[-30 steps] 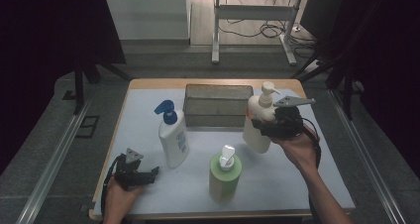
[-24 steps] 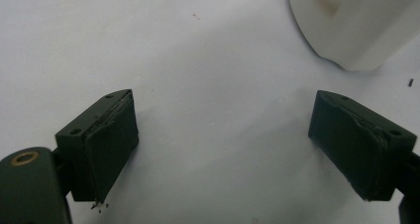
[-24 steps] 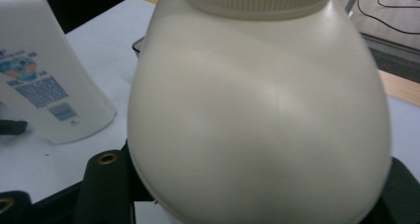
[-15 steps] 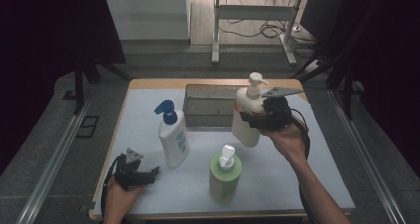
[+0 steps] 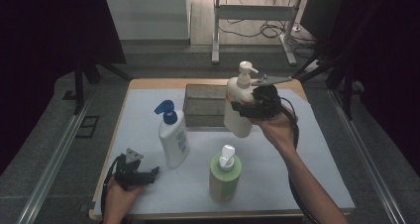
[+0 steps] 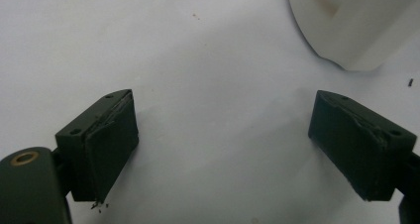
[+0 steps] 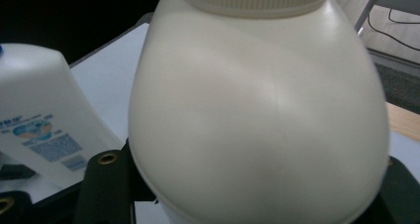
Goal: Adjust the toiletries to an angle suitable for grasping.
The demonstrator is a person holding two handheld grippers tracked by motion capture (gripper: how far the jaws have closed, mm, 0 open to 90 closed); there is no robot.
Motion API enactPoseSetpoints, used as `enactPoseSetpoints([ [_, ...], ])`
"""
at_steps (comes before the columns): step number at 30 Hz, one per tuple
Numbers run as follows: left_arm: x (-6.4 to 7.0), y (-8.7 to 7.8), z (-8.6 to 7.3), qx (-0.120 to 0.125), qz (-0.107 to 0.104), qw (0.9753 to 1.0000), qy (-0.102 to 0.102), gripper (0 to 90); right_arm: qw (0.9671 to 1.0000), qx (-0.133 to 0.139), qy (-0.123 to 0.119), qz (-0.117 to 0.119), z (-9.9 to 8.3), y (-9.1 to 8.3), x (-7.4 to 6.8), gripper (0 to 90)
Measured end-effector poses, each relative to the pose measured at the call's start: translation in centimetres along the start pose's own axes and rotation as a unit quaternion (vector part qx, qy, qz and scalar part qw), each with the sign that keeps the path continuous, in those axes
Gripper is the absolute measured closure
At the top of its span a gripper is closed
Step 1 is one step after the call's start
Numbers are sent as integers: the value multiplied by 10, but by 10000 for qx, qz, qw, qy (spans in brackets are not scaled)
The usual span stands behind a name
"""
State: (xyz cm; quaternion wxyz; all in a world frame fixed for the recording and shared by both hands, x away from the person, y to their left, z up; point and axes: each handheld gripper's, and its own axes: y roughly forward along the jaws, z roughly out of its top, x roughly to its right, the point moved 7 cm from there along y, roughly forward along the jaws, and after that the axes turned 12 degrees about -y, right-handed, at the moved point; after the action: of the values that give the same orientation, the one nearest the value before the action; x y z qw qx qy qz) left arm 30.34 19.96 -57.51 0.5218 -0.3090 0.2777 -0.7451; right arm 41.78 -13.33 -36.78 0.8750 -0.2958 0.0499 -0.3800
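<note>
The right gripper [image 5: 247, 107] is clamping the cream pump bottle [image 5: 238, 105], holding it lifted above the white mat [image 5: 317, 149], just right of the grey basket [image 5: 205, 102] at the far side. The left gripper [image 5: 148, 173] is resting at the near left, jaws spread wide and empty, beside the blue-capped bottle [image 5: 172, 137]; the green bottle [image 5: 224, 177] is standing near centre.

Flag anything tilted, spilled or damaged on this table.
Nothing is spilled or visibly damaged. Only the cream pump bottle is off upright: the right claw holds it tilted in the air above the table, near the grey mesh basket.
</note>
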Motion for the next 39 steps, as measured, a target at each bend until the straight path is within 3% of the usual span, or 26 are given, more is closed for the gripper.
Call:
enactPoseSetpoints([
  [12, 0, 0, 0, 3, 0, 10000, 2, 115, 9999, 102, 7, -116, 19, 21, 2, 378],
  [39, 0, 0, 0, 7, -2, 10000, 3, 115, 9991, 239, 195, -299, 41, 64, 13, 378],
])
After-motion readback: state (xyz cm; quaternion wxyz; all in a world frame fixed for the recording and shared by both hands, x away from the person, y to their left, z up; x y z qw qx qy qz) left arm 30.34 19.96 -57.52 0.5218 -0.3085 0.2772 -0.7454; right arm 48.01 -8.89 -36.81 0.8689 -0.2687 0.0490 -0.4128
